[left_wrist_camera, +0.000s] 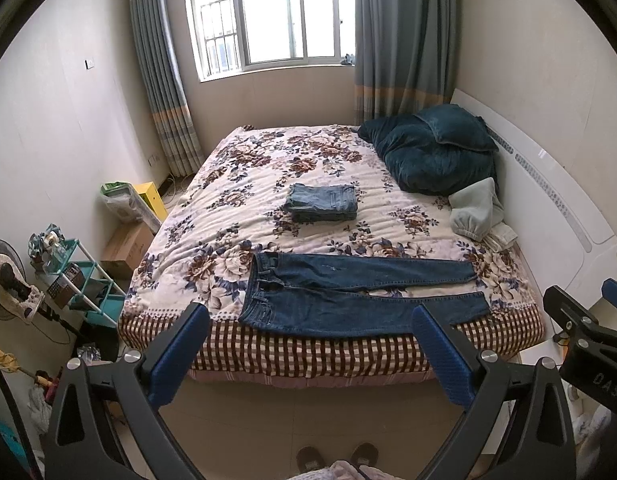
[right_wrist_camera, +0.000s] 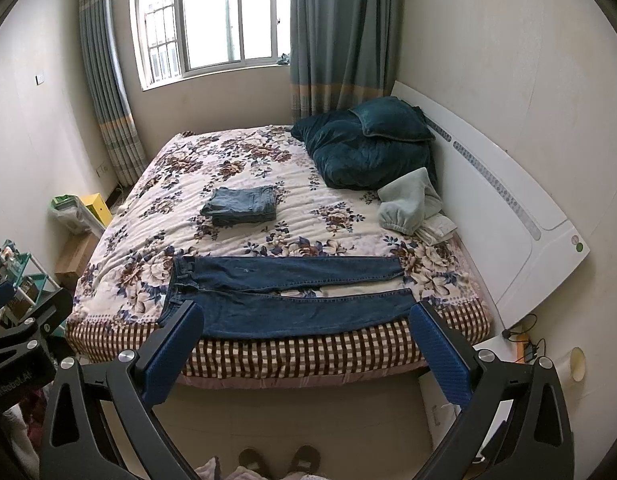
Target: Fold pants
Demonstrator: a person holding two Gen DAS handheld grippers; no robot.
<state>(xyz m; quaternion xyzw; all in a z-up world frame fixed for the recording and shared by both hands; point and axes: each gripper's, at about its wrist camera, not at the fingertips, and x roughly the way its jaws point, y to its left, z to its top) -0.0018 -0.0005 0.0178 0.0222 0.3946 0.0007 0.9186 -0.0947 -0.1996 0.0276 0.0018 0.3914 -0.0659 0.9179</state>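
Jeans laid flat, folding not started yet

The bed (left_wrist_camera: 236,184) is taken up at its near edge by the jeans (left_wrist_camera: 360,300), spread full length, waistband to the left, legs slightly apart to the right; no fold is seen in them. Further back a folded pair (left_wrist_camera: 322,203) is already stacked, so that one looks done. The left gripper (left_wrist_camera: 308,352) and right gripper (right_wrist_camera: 308,352) are held spread wide above the floor, nothing gripped, well short of the denim.
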